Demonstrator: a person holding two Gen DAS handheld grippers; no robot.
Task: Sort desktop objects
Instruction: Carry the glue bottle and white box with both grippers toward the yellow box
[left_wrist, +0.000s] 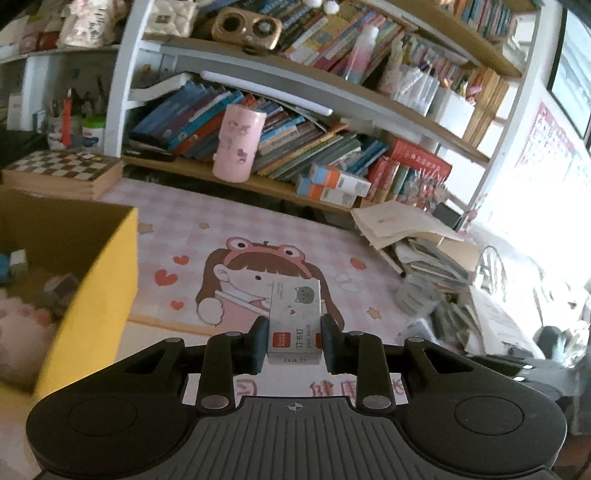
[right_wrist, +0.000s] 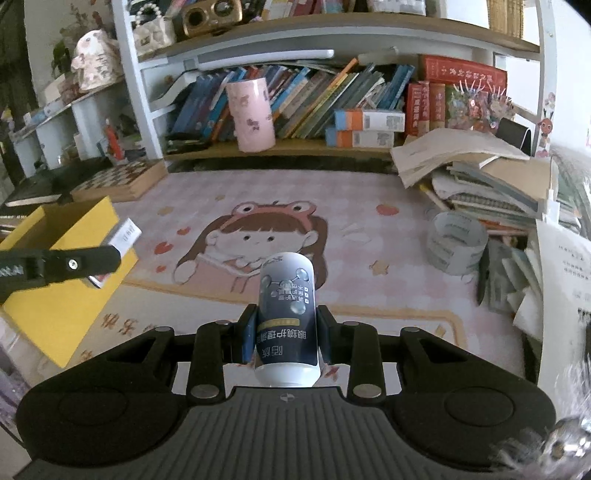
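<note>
Left gripper (left_wrist: 294, 341) clenched on staple box (left_wrist: 294, 317), yellow box (left_wrist: 88, 295) at 9 o'clock, cropped; right gripper (right_wrist: 284, 338) grasping bottle (right_wrist: 286, 317), base hidden

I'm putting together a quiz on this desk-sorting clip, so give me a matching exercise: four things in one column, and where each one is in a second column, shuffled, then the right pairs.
Things
1. staple box
2. dark-labelled bottle
3. pink cup
4. tape roll

Places
A. upright on the lowest shelf, in front of the books
B. clamped in the right gripper
C. on the desk mat beside the stack of papers
D. clamped in the left gripper

Pairs: 1-D, 2-B, 3-A, 4-C
</note>
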